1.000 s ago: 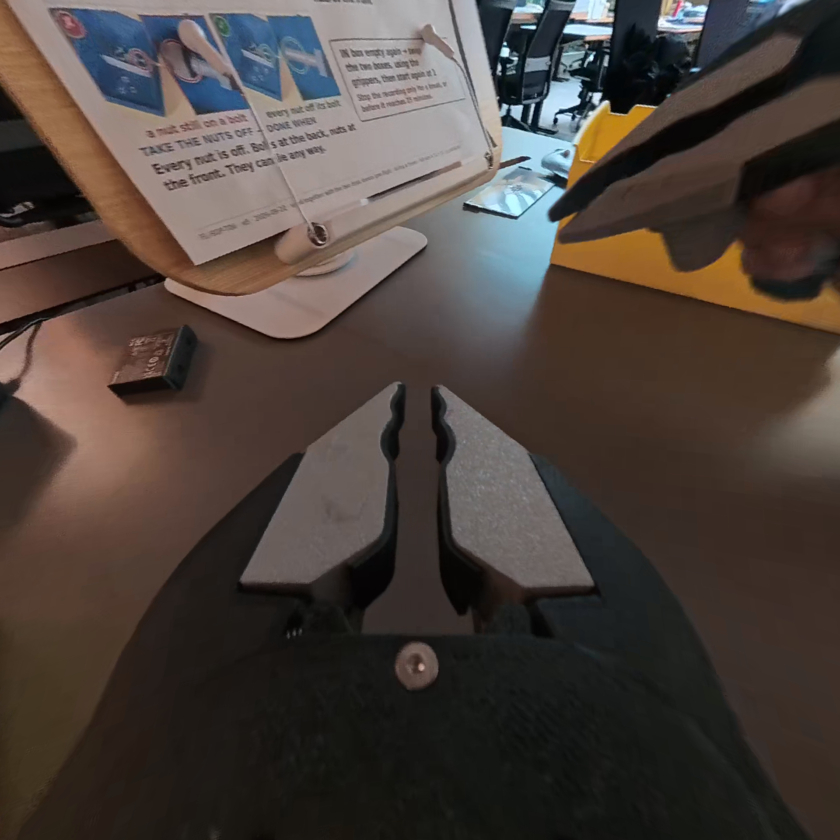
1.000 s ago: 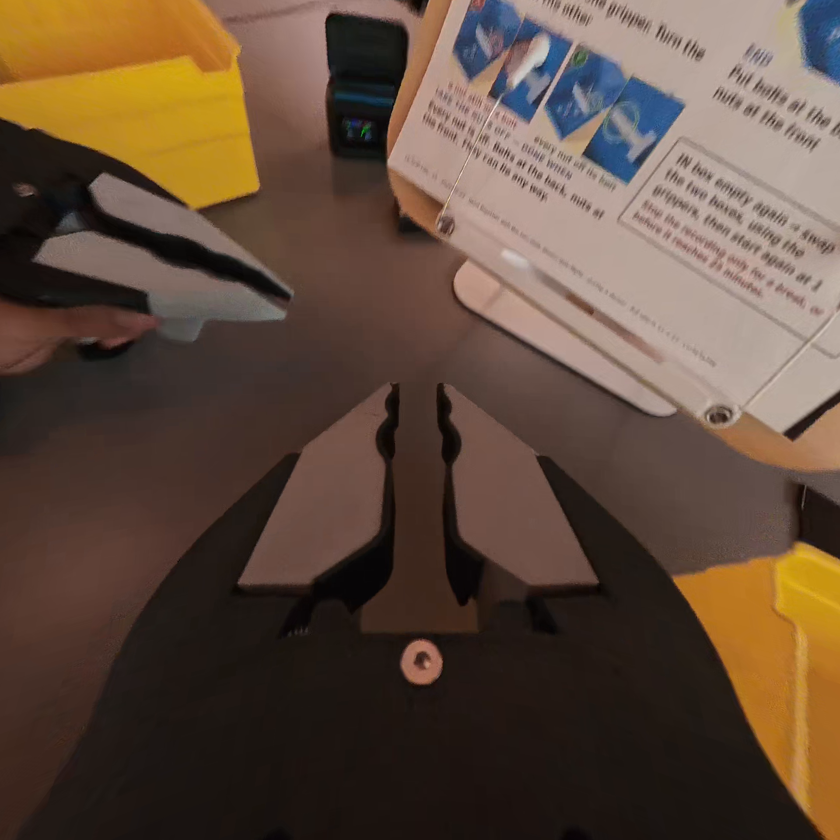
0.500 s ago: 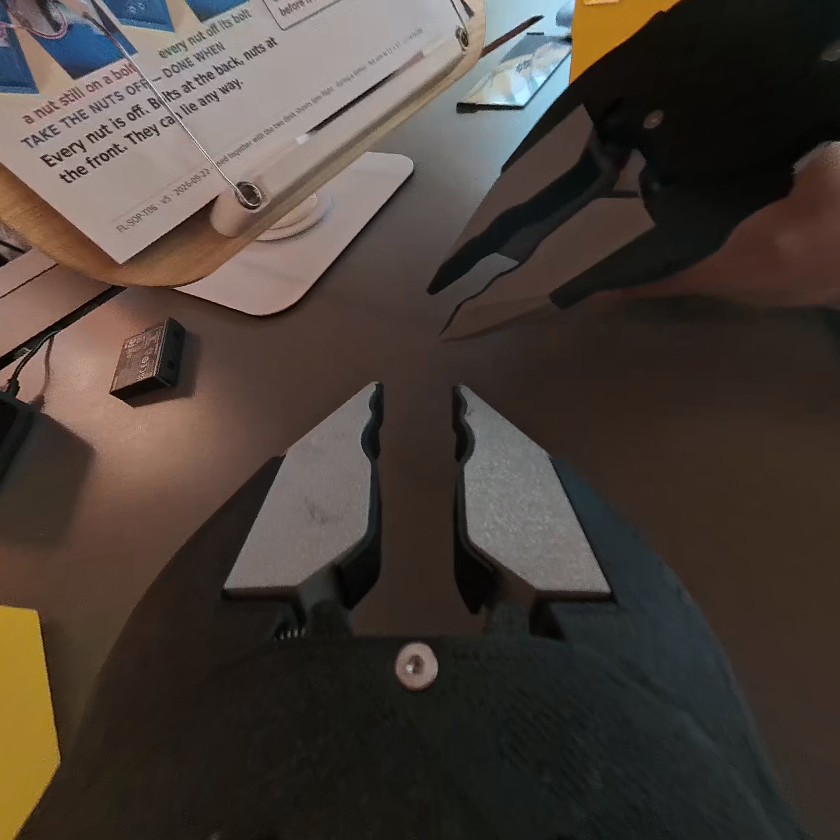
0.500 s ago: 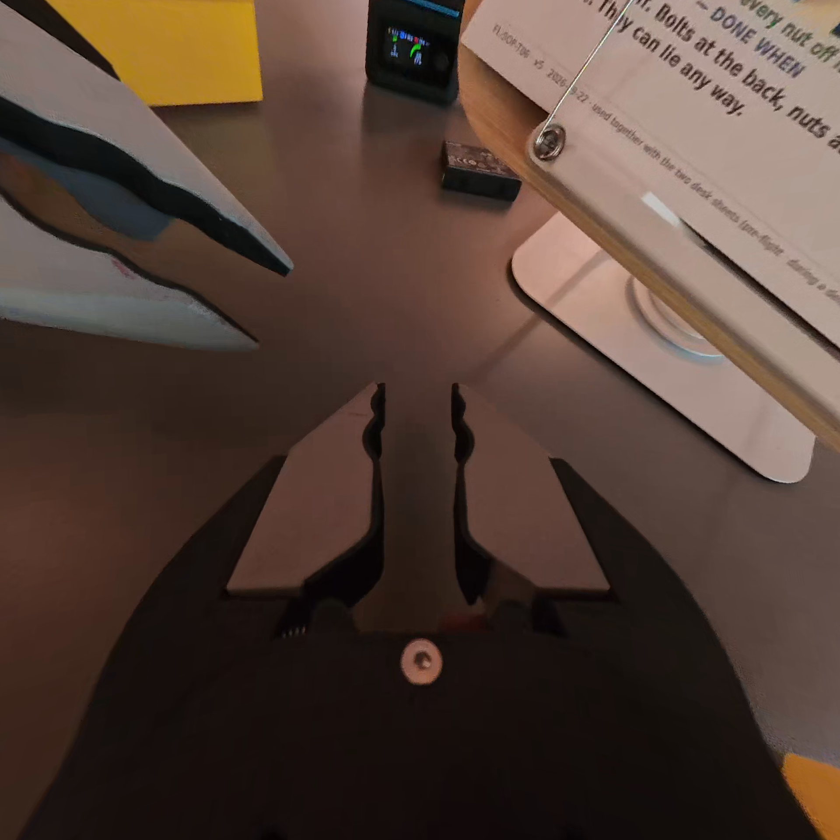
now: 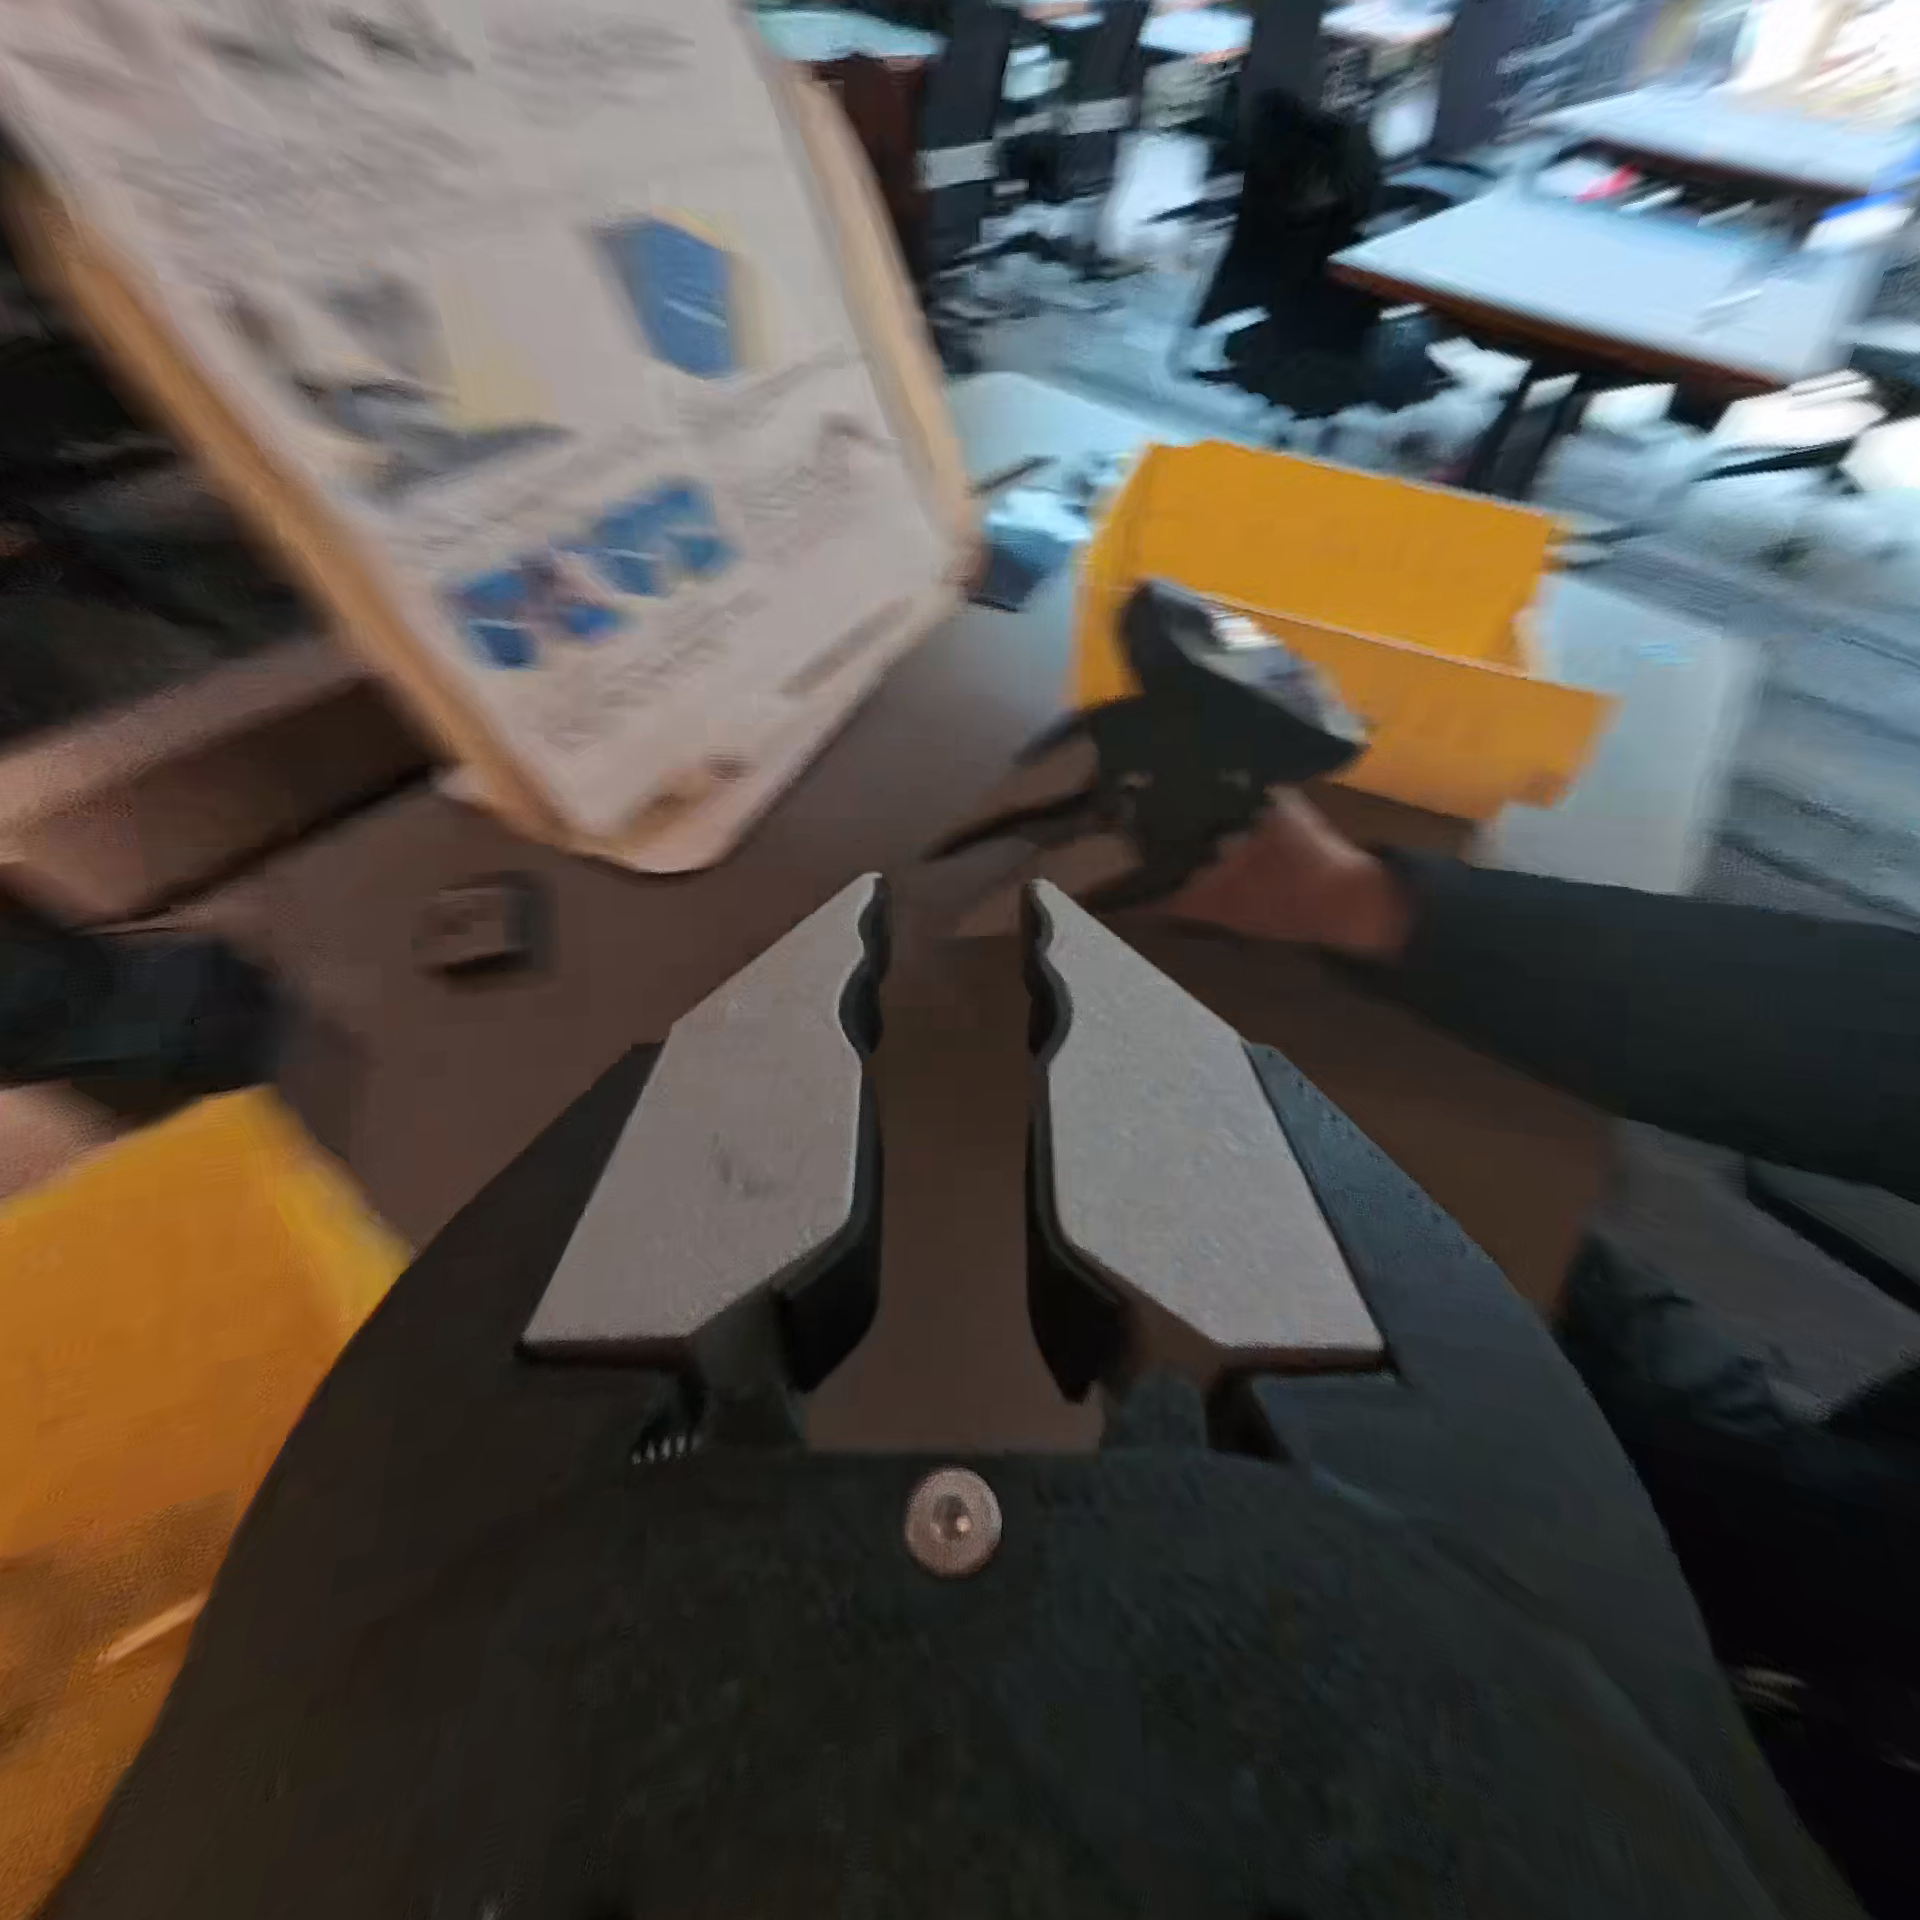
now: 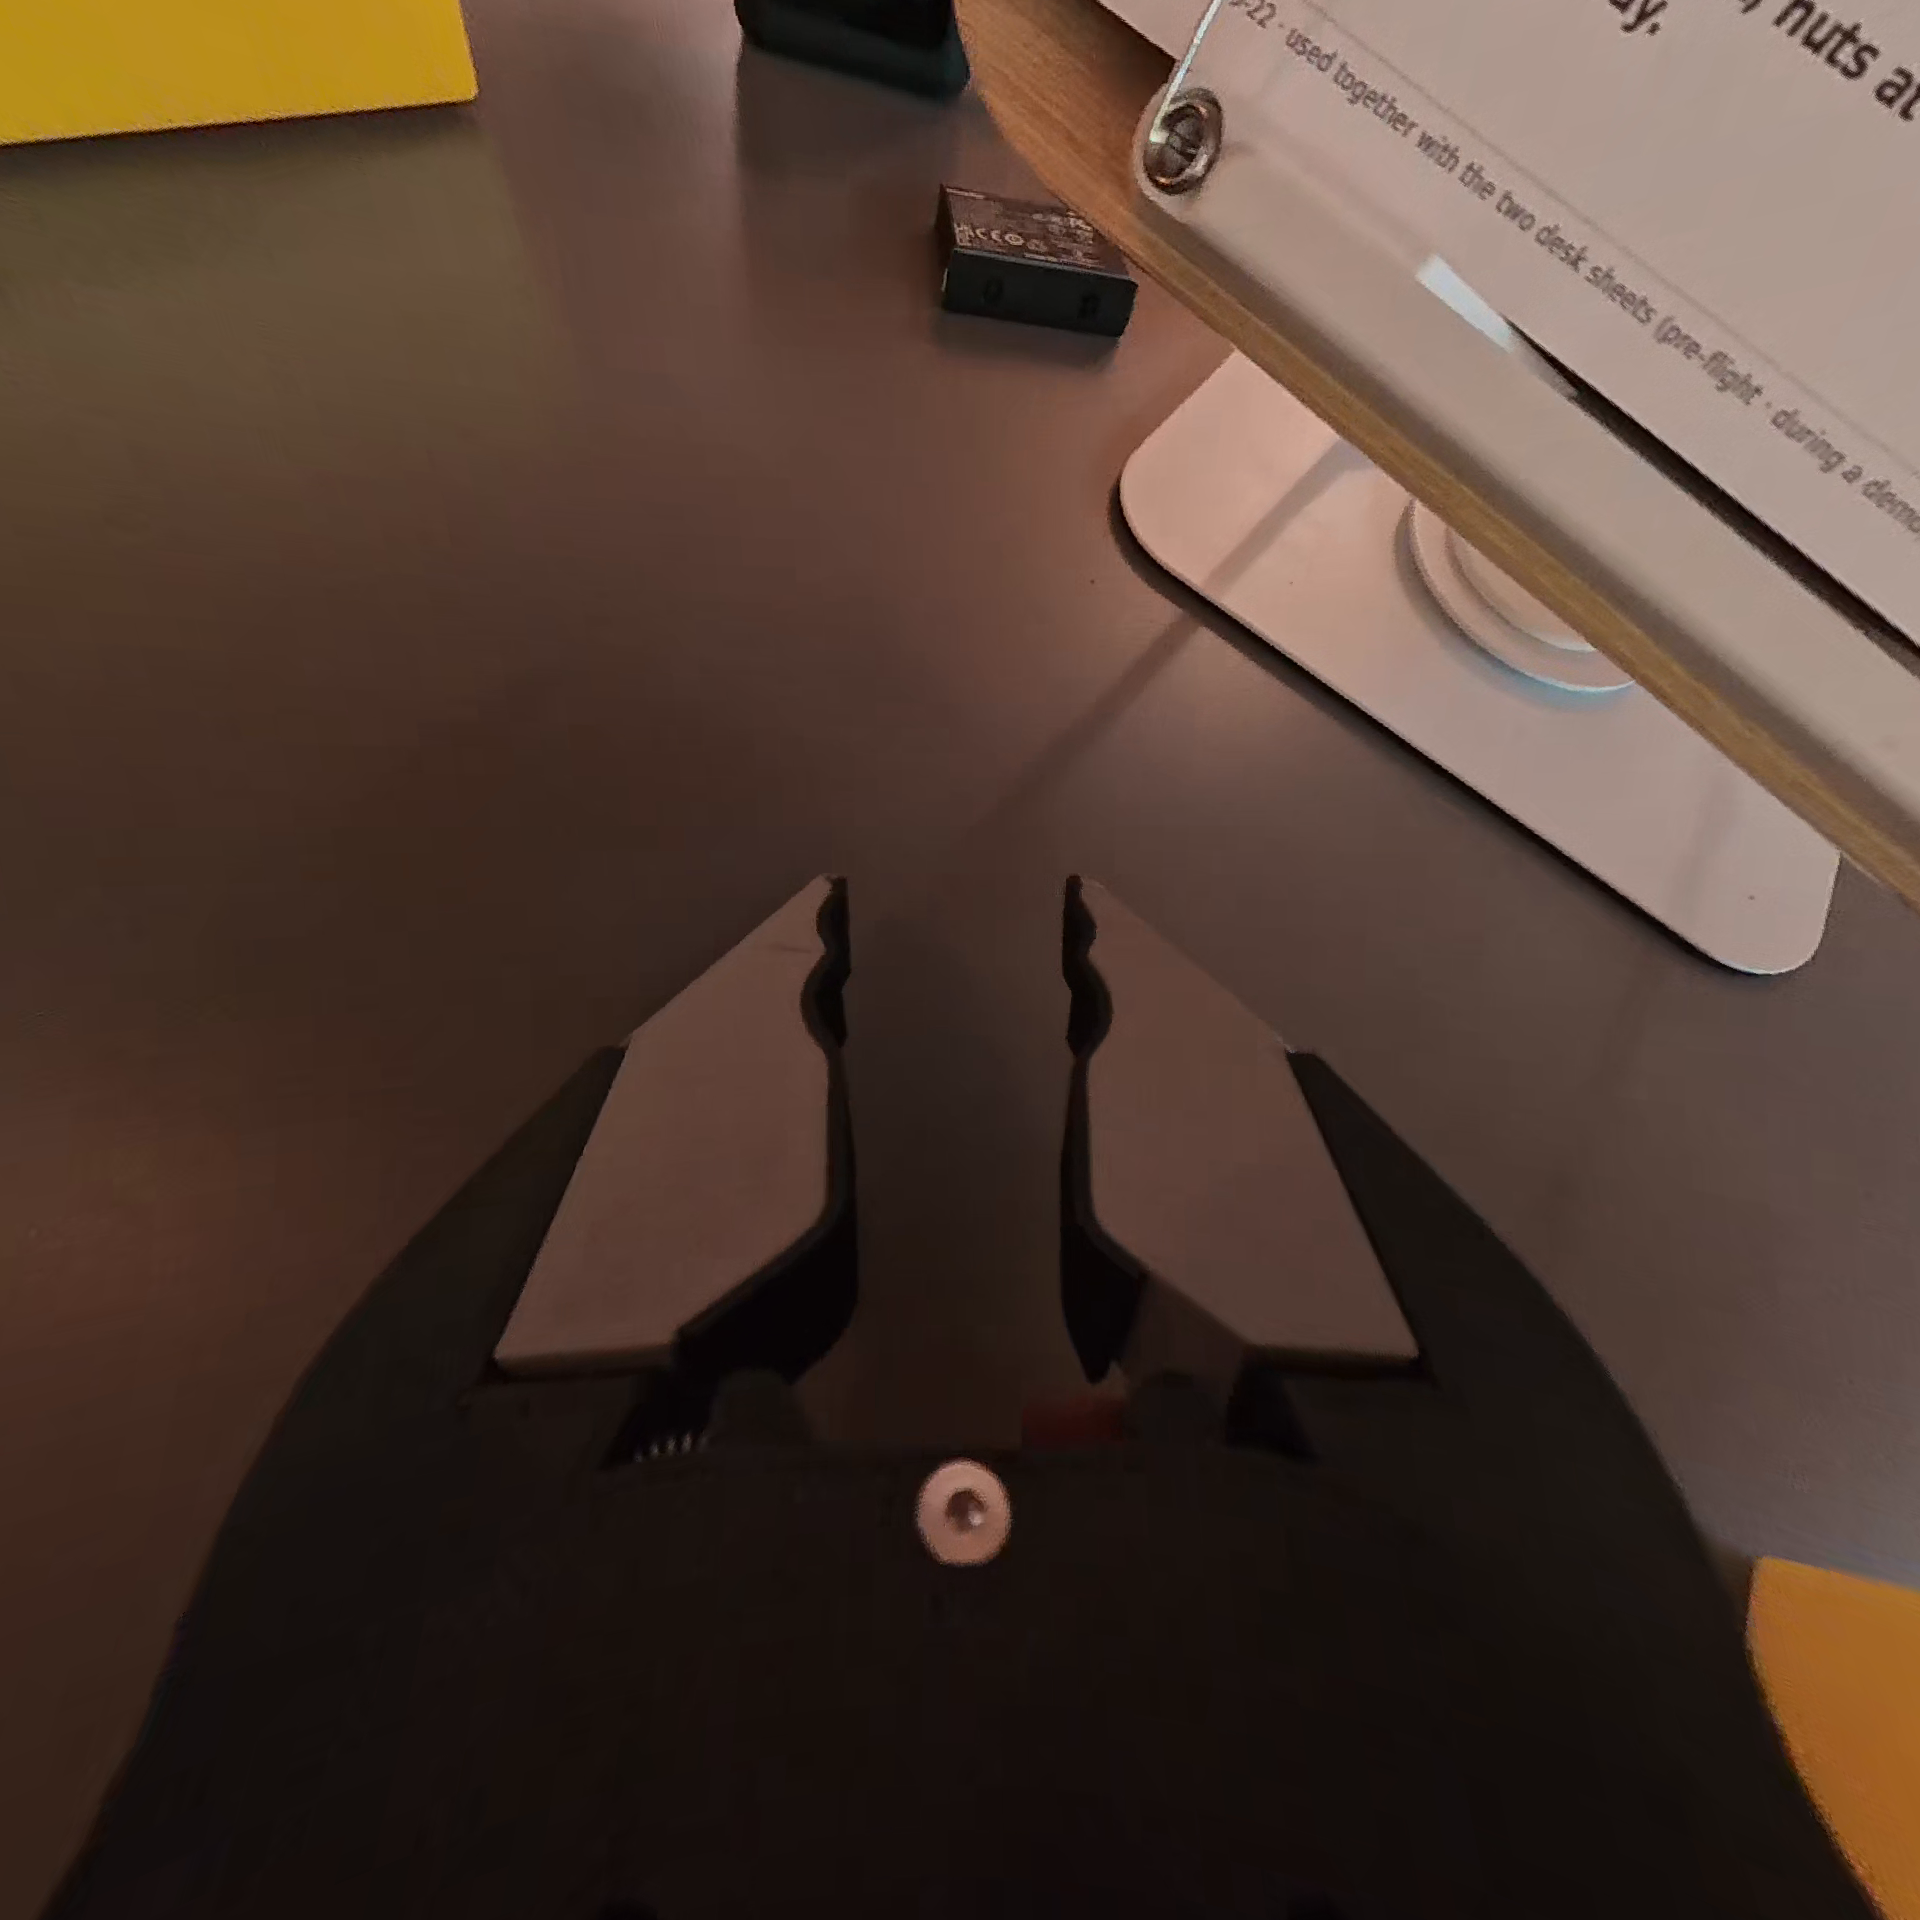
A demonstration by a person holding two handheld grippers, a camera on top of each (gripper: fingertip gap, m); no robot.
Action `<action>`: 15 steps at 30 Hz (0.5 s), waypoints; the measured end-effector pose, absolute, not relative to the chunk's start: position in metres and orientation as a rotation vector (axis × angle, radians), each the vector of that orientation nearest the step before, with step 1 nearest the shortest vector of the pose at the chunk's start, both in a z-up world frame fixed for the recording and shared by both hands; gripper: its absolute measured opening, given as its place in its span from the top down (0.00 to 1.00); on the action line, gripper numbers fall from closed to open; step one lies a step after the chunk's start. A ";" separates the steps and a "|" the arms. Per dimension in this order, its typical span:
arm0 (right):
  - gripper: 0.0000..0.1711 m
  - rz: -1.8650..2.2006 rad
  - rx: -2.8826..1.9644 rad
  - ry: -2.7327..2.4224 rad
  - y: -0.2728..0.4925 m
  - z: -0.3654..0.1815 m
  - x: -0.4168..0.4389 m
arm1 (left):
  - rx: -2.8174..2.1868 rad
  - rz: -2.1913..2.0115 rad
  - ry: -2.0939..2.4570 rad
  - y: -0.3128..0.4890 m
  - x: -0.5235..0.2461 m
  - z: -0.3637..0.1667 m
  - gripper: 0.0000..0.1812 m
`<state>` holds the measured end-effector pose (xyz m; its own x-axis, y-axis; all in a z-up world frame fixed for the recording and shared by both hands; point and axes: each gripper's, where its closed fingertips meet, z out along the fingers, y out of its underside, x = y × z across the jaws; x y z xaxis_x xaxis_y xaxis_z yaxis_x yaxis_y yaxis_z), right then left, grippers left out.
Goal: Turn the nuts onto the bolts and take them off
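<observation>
No nut or bolt shows in either view. My left gripper (image 5: 956,914) is open and empty, raised above the dark table (image 5: 727,935); its view is blurred. My right gripper (image 6: 956,894) is open and empty, close over the dark table (image 6: 520,623). In the left wrist view the right gripper (image 5: 1039,821) shows farther off, held by a hand (image 5: 1288,883) in a dark sleeve, in front of a yellow box (image 5: 1330,623).
A wooden stand with an instruction sheet (image 5: 520,416) stands at the back left; its white base (image 6: 1455,665) and board edge (image 6: 1351,364) fill the right wrist view's right. A small black block (image 6: 1029,260) lies on the table. A second yellow box (image 5: 135,1351) is lower left.
My left gripper has lifted and tipped up, so the room behind shows. My right gripper has opened wider and moved closer to the stand. The left gripper has left the right wrist view.
</observation>
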<state>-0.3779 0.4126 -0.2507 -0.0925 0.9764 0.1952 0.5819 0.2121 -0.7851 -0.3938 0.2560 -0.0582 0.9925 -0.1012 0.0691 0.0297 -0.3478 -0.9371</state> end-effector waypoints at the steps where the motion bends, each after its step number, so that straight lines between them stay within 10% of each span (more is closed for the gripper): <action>1: 0.78 0.695 -1.464 -1.767 0.413 -0.251 -0.378 | -1.953 -0.009 0.001 0.249 -0.429 -0.049 0.88; 15: 0.77 0.608 -1.471 -1.795 0.415 -0.258 -0.379 | -2.606 -0.009 -0.818 0.182 -0.663 -0.238 0.87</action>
<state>-0.3790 0.4147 -0.2580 -0.0836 0.9682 0.2357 0.6253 0.2351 -0.7441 -0.6628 0.1824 -0.2381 0.8280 0.5465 0.1257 0.5492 -0.7450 -0.3787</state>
